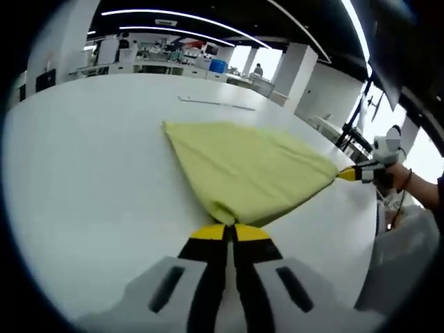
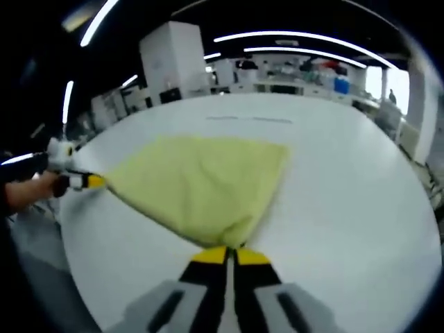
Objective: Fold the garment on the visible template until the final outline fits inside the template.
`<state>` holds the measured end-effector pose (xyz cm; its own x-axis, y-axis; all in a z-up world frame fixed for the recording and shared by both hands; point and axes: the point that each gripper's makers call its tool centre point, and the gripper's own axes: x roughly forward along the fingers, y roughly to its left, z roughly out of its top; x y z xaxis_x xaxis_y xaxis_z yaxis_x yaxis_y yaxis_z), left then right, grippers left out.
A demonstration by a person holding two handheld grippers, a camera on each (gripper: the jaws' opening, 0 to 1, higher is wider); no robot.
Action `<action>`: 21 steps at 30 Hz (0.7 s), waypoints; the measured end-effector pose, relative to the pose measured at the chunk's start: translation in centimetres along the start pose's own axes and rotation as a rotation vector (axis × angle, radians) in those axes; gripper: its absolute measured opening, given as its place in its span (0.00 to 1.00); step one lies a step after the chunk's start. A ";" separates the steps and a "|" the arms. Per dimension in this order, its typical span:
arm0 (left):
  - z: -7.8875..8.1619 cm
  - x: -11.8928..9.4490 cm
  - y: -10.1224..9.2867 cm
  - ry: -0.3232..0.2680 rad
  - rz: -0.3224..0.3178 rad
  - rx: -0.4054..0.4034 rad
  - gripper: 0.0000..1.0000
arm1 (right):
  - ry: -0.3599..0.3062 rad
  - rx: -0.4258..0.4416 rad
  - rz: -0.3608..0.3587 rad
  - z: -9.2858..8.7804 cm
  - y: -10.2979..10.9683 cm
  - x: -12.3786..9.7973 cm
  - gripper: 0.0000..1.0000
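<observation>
**Yellow garment pinched at two corners, stretched over the white table**

Nearest in the left gripper view, the left gripper (image 1: pixel 229 232) has its yellow-tipped jaws closed tight on a bunched corner of the yellow garment (image 1: pixel 243 170). In the right gripper view the right gripper (image 2: pixel 231 254) does the same at another corner of that cloth — jaws together, fabric gathered between the tips. Each gripper also shows from the other's camera, small, at the cloth's outer point, with the person's hand (image 1: pixel 397 173) behind it.

The double pinch appears meant to hold the near edge taut between the two grippers, so the cloth can be carried or laid over as one flat layer without sagging. The garment sits toward the near edge of the white table (image 1: pixel 90 173), well short of its far edge.

Held so, it makes a rough triangle — the taut edge between the grippers is its long axis, and its third corner points away toward the far edge, apparently resting on the table. Beyond it lie faint thin lines (image 1: pixel 215 103), possibly template markings; the views are too soft to be sure.
</observation>
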<state>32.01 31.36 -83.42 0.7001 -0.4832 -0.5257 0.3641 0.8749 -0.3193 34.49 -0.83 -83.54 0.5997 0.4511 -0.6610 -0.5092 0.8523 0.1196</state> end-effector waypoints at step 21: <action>-0.1 -1.0 0.7 0.080 0.031 0.226 0.00 | 0.042 -0.051 -0.040 -0.4 -2.1 -0.6 0.00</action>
<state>31.52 32.51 -83.17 0.6654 -0.4488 -0.5965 0.4774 0.8701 -0.1221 34.93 -3.04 -83.70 0.5942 0.4047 -0.6951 -0.5170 0.8542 0.0553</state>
